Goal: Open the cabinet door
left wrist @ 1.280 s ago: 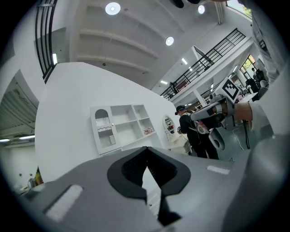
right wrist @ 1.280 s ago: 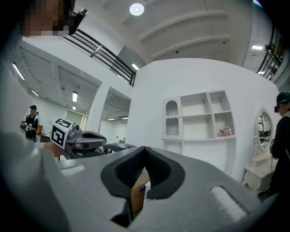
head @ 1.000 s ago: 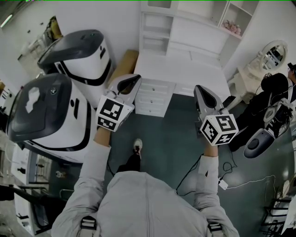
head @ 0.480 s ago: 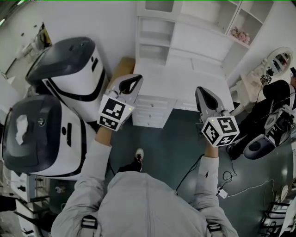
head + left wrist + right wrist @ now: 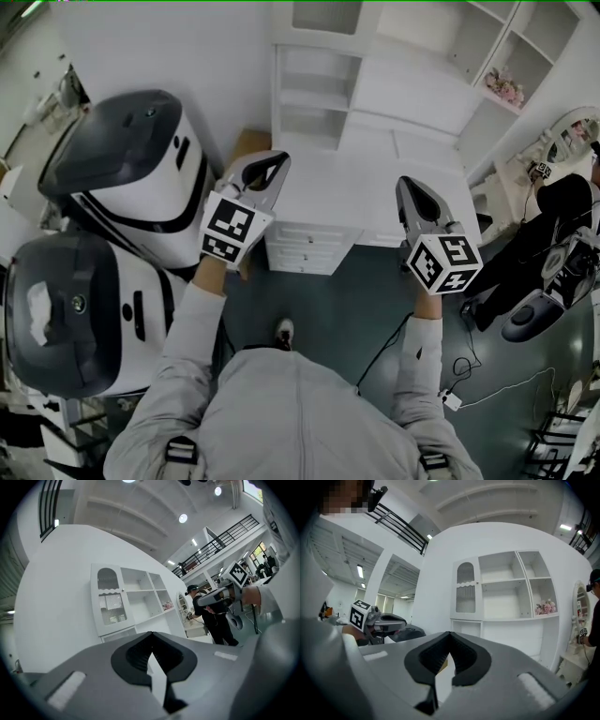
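White-walled showroom over a dark green floor [image 5: 366, 291], with a tall white wooden desk-and-shelf unit [image 5: 403, 94] against the far wall. Up in that unit's top left corner sits the task's thing, a narrow white cabinet door with an arched ribbed-glass pane [image 5: 465, 592]. Looks shut flush, and stands well apart from both tongs. Handle too small to make out, so hinge side not settled.

Off the unit's left edge, two bulky white-and-dark-grey machine housings [image 5: 122, 178]. Off its right edge, a person in black [image 5: 555, 202] beside an oval mirror.

Grey plastic left gripper [image 5: 272, 161] and its twin, the right gripper [image 5: 405, 185], held level and side by side before the chest. Both aimed at the unit, over the near edge of the desk. Both clenched on nothing, pads meeting, with only a thin slit of white showing between them.

Judged as the approach step, with no contact made yet and the door untouched.

Next, probably: close the remaining gap, lift one gripper to the door's free edge, and release its jaws. Then find the knob or lip and clamp there before pulling outward along the door's arc. Worth keeping the other gripper clear of that swing.
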`<state>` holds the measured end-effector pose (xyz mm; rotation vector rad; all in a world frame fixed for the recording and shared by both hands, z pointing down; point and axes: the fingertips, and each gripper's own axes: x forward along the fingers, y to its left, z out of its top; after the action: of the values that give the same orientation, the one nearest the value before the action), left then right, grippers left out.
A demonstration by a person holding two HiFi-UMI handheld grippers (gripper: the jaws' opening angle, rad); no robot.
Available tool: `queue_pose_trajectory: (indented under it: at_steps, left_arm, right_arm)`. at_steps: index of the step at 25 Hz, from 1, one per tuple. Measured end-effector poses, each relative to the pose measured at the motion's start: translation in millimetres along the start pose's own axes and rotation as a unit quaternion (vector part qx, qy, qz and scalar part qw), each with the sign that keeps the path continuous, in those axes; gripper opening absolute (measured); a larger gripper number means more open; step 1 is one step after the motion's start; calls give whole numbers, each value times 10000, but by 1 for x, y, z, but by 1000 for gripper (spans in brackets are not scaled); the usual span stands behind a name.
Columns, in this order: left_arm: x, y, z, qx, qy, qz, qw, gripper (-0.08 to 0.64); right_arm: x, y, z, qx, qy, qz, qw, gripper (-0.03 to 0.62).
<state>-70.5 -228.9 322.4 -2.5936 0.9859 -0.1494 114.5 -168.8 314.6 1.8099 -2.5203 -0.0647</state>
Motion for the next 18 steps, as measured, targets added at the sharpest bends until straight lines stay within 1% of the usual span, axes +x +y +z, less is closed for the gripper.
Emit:
queue_pose_trajectory:
  at_steps: [2,7,14,18]
  left_arm:
    - [13,13,-9,-25,29,-3,10000,18]
    - [46,46,-25,-106,35,12,9999,18]
    - [87,80,-39,-118,-13,-57,9999,18]
    - [106,93,-38,-169,-90,-32,9998,18]
  right_arm:
    - [17,-8,0,76,-22,-22,10000,2]
    - [59,-28,-2,91,-15,-84,9999,2]
    - [108,-48,4,60,-81,-182,9998,2]
    - [125,-62,8,84,-76,-197,9997,3]
